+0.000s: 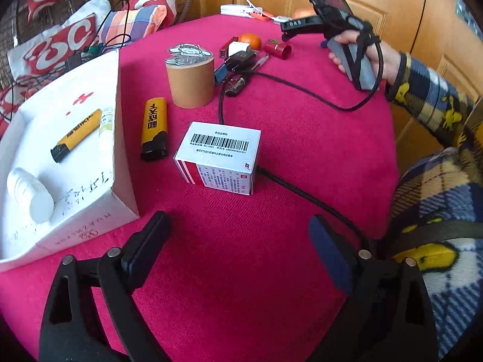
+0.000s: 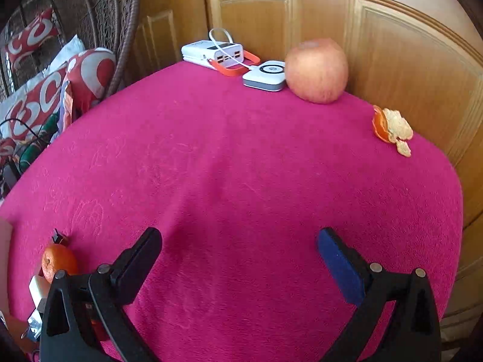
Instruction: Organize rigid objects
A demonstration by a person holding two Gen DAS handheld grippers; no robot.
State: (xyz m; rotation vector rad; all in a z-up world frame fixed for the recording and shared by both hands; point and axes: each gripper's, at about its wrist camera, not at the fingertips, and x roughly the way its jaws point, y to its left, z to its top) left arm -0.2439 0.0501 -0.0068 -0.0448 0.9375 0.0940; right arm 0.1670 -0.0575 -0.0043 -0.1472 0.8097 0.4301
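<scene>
Your left gripper [image 1: 238,241] has its two fingers wide apart, with nothing between them, only the pink fuzzy tablecloth [image 1: 241,286] below.

Just ahead of those fingers, a bit toward the middle, sits the small white cardboard box with a black barcode on top [image 1: 222,158]. It looks like the next thing to tidy. It is hard and has flat sides, so it should hold well. Come down with one finger on each flat side, squeeze gently, and lift straight up. Watch the black cable [image 1: 302,194] that runs out from beside the box toward your blue-padded finger. Try not to snag it.

To the outside of your plain black finger is the big white open box with a red cross [image 1: 90,187]. A white round pill bottle [image 1: 30,194], a yellow and black lighter [image 1: 77,134] and a small pale tube [image 1: 106,125] already lie in it. That looks like the place to put things.

A second yellow and black lighter [image 1: 154,128] lies on the cloth, between the white tidy box and the barcode box. Farther ahead stands a brown cardboard tube with a cartoon lid [image 1: 190,77], then a red cap-shaped piece [image 1: 277,49] and a small orange fruit [image 1: 250,40].

Your right gripper [image 2: 240,267] is also spread wide and empty, over bare cloth. Far ahead of it sits a big pinkish apple [image 2: 316,71]. Keep that hand out of the way while the left one works.
</scene>
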